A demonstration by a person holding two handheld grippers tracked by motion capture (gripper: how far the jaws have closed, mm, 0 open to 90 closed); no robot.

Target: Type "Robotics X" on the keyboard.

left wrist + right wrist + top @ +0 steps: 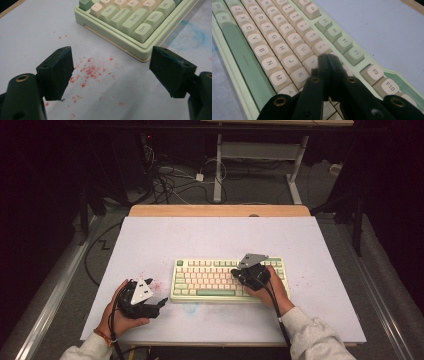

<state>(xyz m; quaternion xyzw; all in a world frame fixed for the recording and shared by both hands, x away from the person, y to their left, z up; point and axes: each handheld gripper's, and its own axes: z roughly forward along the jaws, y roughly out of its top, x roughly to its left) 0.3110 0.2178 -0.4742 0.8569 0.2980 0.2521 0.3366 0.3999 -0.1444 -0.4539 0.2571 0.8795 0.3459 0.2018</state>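
Note:
A pale green keyboard (227, 280) with cream keys lies on the white table top (215, 237), slightly right of centre. My right gripper (235, 271) is shut and hovers over the keyboard's right half, its tips pointing left. In the right gripper view the shut gripper (328, 58) has its tips over the keyboard (274, 47) near the O and 9 keys, nothing between them. My left gripper (161, 303) rests on the table left of the keyboard's front corner. In the left gripper view this gripper (110, 67) stands wide open and empty, facing the keyboard's (135, 25) Ctrl corner.
Red specks (87, 72) dot the table between the left jaws, and a faint blue smear (192, 37) lies by the keyboard's front edge. A wooden strip (220, 210) borders the table's far edge. Cables and desk legs (218, 170) stand on the floor beyond.

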